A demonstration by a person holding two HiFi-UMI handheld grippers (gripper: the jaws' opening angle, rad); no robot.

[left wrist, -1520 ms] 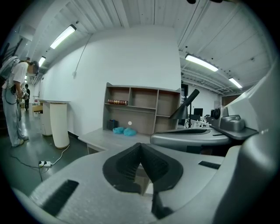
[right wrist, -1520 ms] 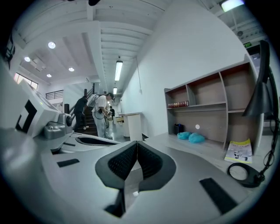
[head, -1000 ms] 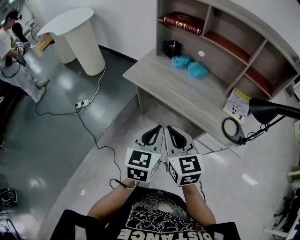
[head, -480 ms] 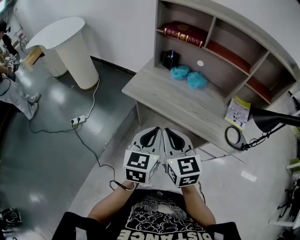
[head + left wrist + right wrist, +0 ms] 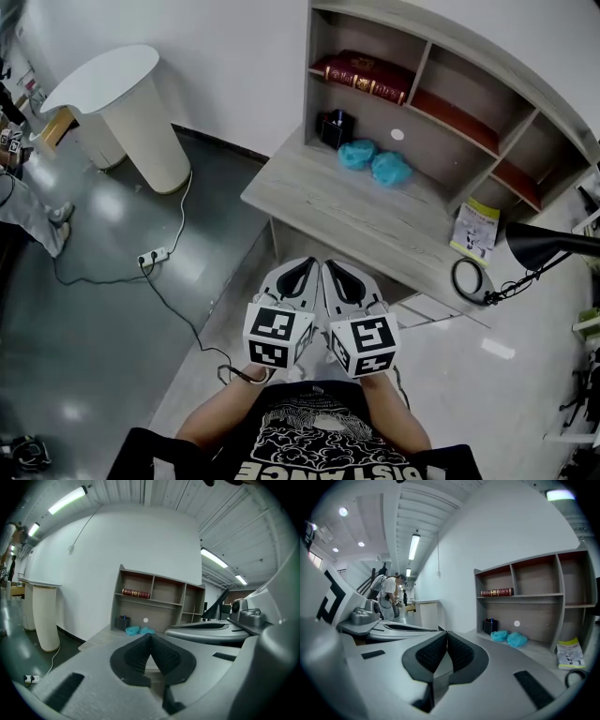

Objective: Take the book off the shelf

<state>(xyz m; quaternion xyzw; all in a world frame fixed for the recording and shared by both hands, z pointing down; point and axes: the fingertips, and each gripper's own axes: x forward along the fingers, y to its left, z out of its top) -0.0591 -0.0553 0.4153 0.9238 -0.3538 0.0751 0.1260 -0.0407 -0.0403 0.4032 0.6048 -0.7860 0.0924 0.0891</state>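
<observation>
A dark red book (image 5: 364, 74) with gold print lies flat in the top left compartment of the wooden shelf unit (image 5: 424, 58); both gripper views show the book (image 5: 136, 593) (image 5: 497, 592) far ahead. My left gripper (image 5: 307, 264) and right gripper (image 5: 330, 268) are held side by side in front of the person's chest, short of the desk's front edge (image 5: 330, 236). Both have their jaws pressed together with nothing between them, as the left gripper (image 5: 150, 635) and right gripper (image 5: 446, 633) also show in their own views.
On the desk lie two blue crumpled cloths (image 5: 375, 162), a black pen holder (image 5: 336, 128), a booklet (image 5: 474, 230) and a black lamp (image 5: 539, 248) at the right end. A white round table (image 5: 122, 103) stands at left; a cable and power strip (image 5: 150, 255) lie on the floor.
The view has closed in on the desk and shelf, which sit lower and nearer in the head view. Both grippers stay shut, side by side, carried forward together.
</observation>
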